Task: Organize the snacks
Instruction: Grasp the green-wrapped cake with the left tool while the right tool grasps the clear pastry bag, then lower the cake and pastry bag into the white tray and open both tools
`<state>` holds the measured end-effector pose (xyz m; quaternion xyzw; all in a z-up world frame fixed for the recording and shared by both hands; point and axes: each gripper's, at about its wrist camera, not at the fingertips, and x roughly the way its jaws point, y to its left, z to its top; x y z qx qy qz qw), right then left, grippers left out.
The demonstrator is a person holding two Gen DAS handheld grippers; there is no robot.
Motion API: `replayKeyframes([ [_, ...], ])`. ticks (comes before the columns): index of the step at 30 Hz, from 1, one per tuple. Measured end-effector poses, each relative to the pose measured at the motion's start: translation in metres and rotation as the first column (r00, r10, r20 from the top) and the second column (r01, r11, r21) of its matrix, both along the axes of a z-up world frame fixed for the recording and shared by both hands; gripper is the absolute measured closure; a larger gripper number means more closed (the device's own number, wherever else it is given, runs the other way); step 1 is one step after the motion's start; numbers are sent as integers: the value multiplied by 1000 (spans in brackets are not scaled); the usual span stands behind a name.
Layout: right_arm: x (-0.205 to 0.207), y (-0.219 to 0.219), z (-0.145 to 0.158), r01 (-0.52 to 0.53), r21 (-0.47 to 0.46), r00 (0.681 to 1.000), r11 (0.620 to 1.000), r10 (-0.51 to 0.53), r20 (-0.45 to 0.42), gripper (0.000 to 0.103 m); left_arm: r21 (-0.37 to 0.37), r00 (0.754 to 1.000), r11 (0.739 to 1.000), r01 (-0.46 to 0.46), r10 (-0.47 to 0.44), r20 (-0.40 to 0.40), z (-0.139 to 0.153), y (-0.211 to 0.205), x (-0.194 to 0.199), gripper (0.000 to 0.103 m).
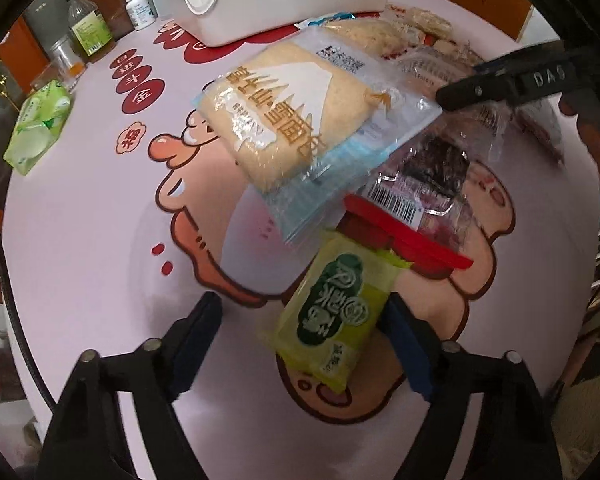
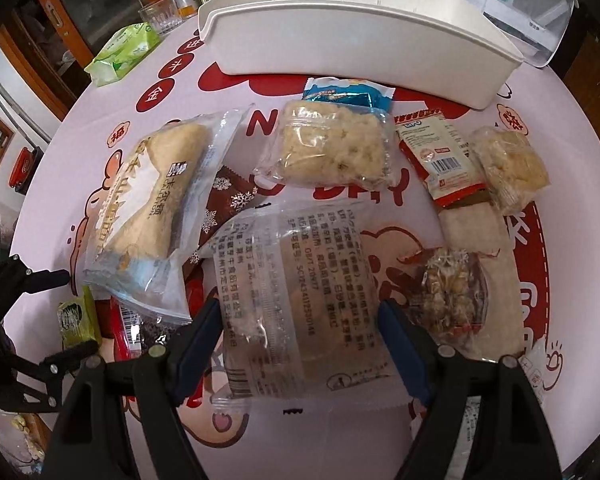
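Green snack packet (image 1: 332,316) lies on the tabletop (image 1: 100,240) between the left tool's (image 1: 304,340) spread pads, the right pad touching it, the left apart: not gripped. One clear printed wrapper (image 2: 300,292) lies between the right tool's (image 2: 300,344) released pads. Two crumbly rice cakes (image 2: 332,148), one bread bag (image 2: 148,204) and one empty white bin (image 2: 360,36) are also there.

Your red packet (image 1: 404,236) mostly buried under bread bag (image 1: 300,120); green snack (image 2: 76,316) half hidden behind left gripper (image 2: 66,312), label unreadable
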<state>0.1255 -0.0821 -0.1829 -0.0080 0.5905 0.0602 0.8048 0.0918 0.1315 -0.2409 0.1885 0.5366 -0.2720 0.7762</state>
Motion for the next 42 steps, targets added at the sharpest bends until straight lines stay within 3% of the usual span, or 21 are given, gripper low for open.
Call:
replayKeyframes([
  [4,1,2,-1,0,-6,1000,1000,0,1,23,-13,1000,1000,12,-12,-7,1,-1,4,39],
  [7,1,5,-3,-6,-11,1000,1000,6,11,28,-12,1000,1000,15,-15,0,4,-6,0,67],
  [10,-2,5,0,-14,-4,1000,1000,14,22,36,11,1000,1000,-17,17,5,6,-9,-3,67],
  [15,-10,2,5,-21,24,999,999,20,28,43,-16,995,996,-90,89,-38,8,-9,-7,67],
  [21,-28,1,26,-42,56,998,998,39,53,44,-52,987,986,-157,155,-39,28,-8,-14,67],
  [31,-35,-5,89,-48,98,982,994,29,184,44,-176,976,967,-182,200,90,114,-18,-5,67],
  [42,-6,-39,192,-4,83,916,997,-29,400,43,-242,942,960,-141,206,266,215,-61,46,67],
])
